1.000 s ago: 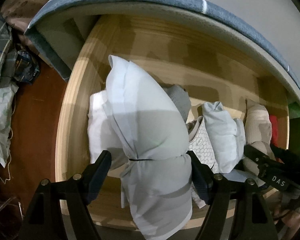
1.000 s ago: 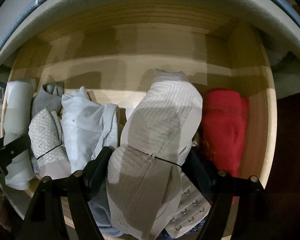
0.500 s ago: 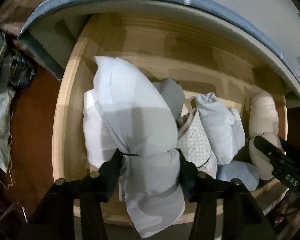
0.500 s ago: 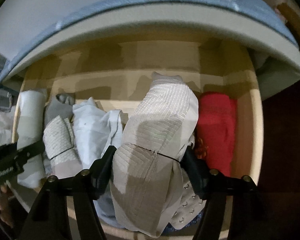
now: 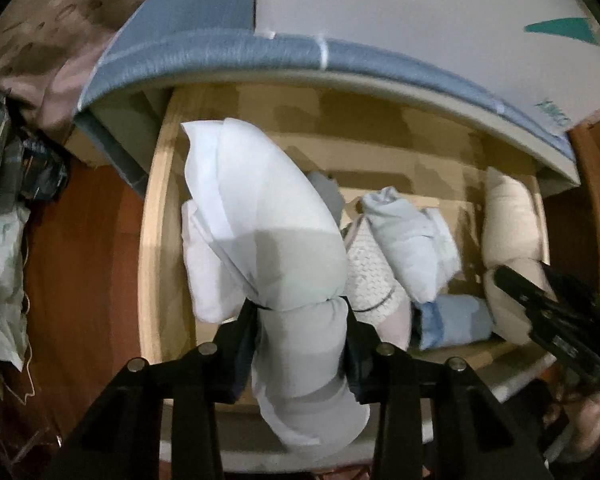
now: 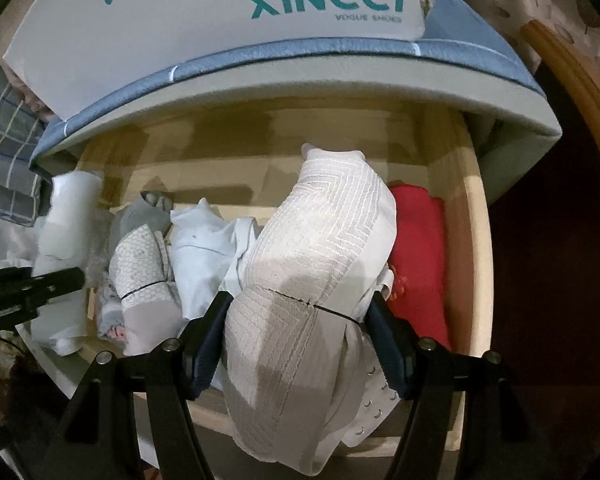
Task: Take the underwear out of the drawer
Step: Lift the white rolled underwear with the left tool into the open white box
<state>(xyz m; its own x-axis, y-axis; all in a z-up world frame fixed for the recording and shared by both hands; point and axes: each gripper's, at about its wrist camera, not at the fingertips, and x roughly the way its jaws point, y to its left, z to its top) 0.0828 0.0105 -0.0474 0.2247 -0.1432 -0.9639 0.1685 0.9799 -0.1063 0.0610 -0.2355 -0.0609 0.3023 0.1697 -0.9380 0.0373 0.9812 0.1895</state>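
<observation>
While both grippers point steeply down over an open wooden drawer point(image 5: 152, 240), each one is clamped on a rolled bundle of underwear; the left gripper point(image 5: 302, 322), whose jaws have just been closing, pinches a pale blue-white roll point(image 5: 268, 236) at its waist, the cloth bulging above and below the pads, near the drawer's left wall; the right gripper point(image 6: 300, 316) squeezes a cream ribbed roll point(image 6: 320, 248) bound by a thin dark band, just left of a red folded garment point(image 6: 418, 256) that lies against the drawer's right wall. Between the two held rolls, other bundles sit packed along the drawer's front edge: a white honeycomb-patterned roll point(image 6: 142, 264) with a dark band, a grey piece point(image 6: 140, 216) behind it, and a crumpled light blue-white garment point(image 6: 204, 252) beside the cream roll; a strip of hook-and-eye fastening point(image 6: 374, 396) shows beneath the right gripper's right finger. Seen from the left wrist, the right gripper's black finger crosses the cream roll at the drawer's right end; seen from the right wrist, the left gripper enters from the left edge, below its white roll. Above the drawer's back edge runs a blue-edged mattress point(image 6: 300, 56), and on it stands a white box printed XINCCI point(image 6: 324, 0); reddish-brown floor point(image 5: 80, 248) lies left of the drawer.
</observation>
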